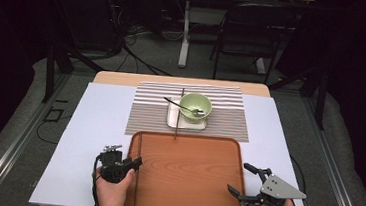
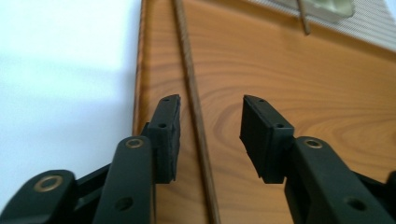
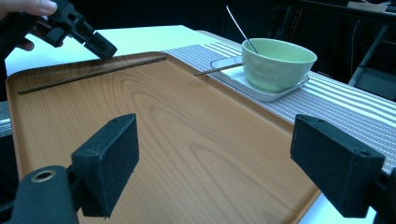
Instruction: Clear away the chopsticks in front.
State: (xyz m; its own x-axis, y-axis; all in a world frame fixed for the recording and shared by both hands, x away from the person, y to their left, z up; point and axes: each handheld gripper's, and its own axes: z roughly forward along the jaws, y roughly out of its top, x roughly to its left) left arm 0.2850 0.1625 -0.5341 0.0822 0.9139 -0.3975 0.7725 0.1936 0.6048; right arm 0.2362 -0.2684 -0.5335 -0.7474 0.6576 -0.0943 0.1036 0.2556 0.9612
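Observation:
A brown chopstick (image 1: 139, 147) lies along the left side of the wooden tray (image 1: 189, 179). My left gripper (image 1: 137, 163) hovers over the chopstick's near part; in the left gripper view the chopstick (image 2: 189, 70) runs between the parted jaws of this gripper (image 2: 211, 99), and neither pad touches it. My right gripper (image 1: 238, 177) stands wide open over the tray's near right corner, and its own view (image 3: 217, 122) has nothing but bare tray (image 3: 177, 126) between the pads. A second chopstick (image 1: 179, 113) rests across a white plate (image 1: 172, 118).
A green bowl (image 1: 195, 105) holding a spoon (image 1: 180, 106) sits on the white plate, on a striped placemat (image 1: 230, 117) behind the tray. White sheeting (image 1: 93, 125) covers the table. Chairs and table legs stand beyond the far edge.

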